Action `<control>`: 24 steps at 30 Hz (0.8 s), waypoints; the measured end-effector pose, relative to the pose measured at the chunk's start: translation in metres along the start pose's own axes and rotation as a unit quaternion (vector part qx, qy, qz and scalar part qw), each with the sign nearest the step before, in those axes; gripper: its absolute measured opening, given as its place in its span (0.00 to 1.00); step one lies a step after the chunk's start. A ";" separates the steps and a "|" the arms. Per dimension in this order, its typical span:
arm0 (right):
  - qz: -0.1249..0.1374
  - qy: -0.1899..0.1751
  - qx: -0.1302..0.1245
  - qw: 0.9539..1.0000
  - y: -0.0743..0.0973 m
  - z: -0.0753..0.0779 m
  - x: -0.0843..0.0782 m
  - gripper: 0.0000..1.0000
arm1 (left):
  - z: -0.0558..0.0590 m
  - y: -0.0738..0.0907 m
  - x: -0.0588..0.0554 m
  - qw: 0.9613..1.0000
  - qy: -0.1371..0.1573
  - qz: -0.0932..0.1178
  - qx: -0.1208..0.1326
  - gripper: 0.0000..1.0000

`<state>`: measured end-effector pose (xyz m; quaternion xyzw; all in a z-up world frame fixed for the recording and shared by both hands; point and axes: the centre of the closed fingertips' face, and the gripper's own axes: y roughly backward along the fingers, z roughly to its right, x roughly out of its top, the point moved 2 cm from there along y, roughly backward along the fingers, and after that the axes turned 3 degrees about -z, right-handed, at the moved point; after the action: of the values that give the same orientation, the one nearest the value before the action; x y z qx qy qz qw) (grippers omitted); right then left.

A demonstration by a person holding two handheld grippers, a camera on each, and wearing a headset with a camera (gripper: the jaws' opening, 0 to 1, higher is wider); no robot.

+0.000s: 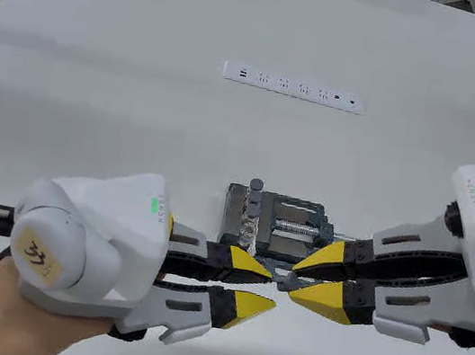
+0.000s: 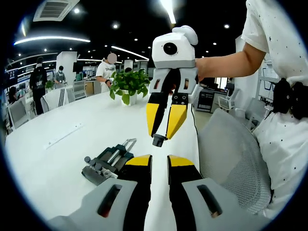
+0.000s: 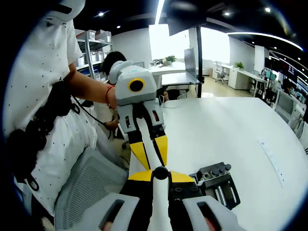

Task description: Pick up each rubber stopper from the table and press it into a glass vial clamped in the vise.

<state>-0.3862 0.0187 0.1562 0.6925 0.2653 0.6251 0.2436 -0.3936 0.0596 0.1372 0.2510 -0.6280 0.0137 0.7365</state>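
Head view: the right gripper [image 1: 291,280] is closed on a small dark rubber stopper [image 1: 282,282], just at the near side of the grey metal vise [image 1: 293,228]. The short round plug seems to point along the jaws, toward the left gripper [image 1: 272,289]. That one's yellow-tipped jaws stand a little apart and hold nothing, also near the vise.

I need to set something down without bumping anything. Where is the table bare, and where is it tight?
Bare: the table between the power strip and the vise, and left of the vise. Crowded: just in front of the vise, where the left claw and the right claw, shut on a rubber stopper, face tip to tip.
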 end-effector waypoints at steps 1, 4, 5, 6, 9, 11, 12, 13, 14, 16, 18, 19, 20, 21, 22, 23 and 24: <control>-0.002 0.000 -0.003 1.000 0.000 0.002 0.000 0.05 | -0.002 0.002 -0.002 1.000 0.002 -0.001 0.004 0.11; -0.010 0.000 -0.008 1.000 -0.001 0.011 0.000 0.05 | -0.009 0.008 -0.007 1.000 0.010 0.001 0.021 0.14; -0.013 0.001 -0.009 1.000 -0.001 0.013 0.001 0.05 | -0.010 0.010 -0.008 1.000 0.011 0.001 0.025 0.15; -0.017 0.002 -0.011 1.000 -0.002 0.015 0.001 0.05 | -0.012 0.012 -0.009 1.000 0.011 0.002 0.029 0.16; -0.031 0.004 -0.017 0.999 -0.005 0.024 0.004 0.05 | -0.020 0.019 -0.016 0.999 0.020 0.002 0.046 0.21; -0.039 0.008 -0.017 0.999 -0.007 0.028 0.006 0.05 | -0.024 0.023 -0.019 0.998 0.019 0.002 0.054 0.24; -0.046 0.012 -0.017 0.999 -0.008 0.031 0.007 0.05 | -0.026 0.025 -0.021 0.998 0.023 0.003 0.060 0.25; -0.049 0.014 -0.017 0.999 -0.009 0.033 0.009 0.05 | -0.027 0.027 -0.022 0.998 0.026 0.003 0.063 0.27; -0.052 0.014 -0.016 0.998 -0.011 0.035 0.010 0.05 | -0.029 0.028 -0.023 0.997 0.026 0.004 0.068 0.28; -0.061 0.017 -0.019 0.998 -0.013 0.043 0.011 0.06 | -0.033 0.032 -0.025 0.997 0.027 0.005 0.078 0.32; -0.070 0.018 -0.021 0.997 -0.017 0.050 0.012 0.06 | -0.036 0.034 -0.029 0.996 0.033 0.005 0.084 0.35; -0.076 0.016 -0.022 0.997 -0.018 0.054 0.011 0.06 | -0.037 0.035 -0.032 0.996 0.031 0.002 0.089 0.38; -0.081 0.016 -0.024 0.996 -0.020 0.057 0.011 0.06 | -0.038 0.036 -0.033 0.995 0.029 0.001 0.092 0.39; -0.087 0.016 -0.025 0.996 -0.021 0.059 0.010 0.06 | -0.038 0.037 -0.034 0.995 0.031 0.001 0.094 0.41; -0.095 0.016 -0.025 0.995 -0.023 0.062 0.009 0.06 | -0.040 0.038 -0.036 0.995 0.032 0.001 0.097 0.43; -0.099 0.017 -0.026 0.995 -0.024 0.064 0.009 0.06 | -0.040 0.039 -0.038 0.995 0.032 0.002 0.098 0.45; -0.104 0.017 -0.026 0.994 -0.026 0.067 0.009 0.06 | -0.041 0.039 -0.040 0.994 0.034 0.003 0.100 0.47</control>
<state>-0.3208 0.0436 0.1382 0.6441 0.3234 0.6148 0.3203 -0.3776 0.1217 0.1103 0.3206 -0.5989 0.0871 0.7287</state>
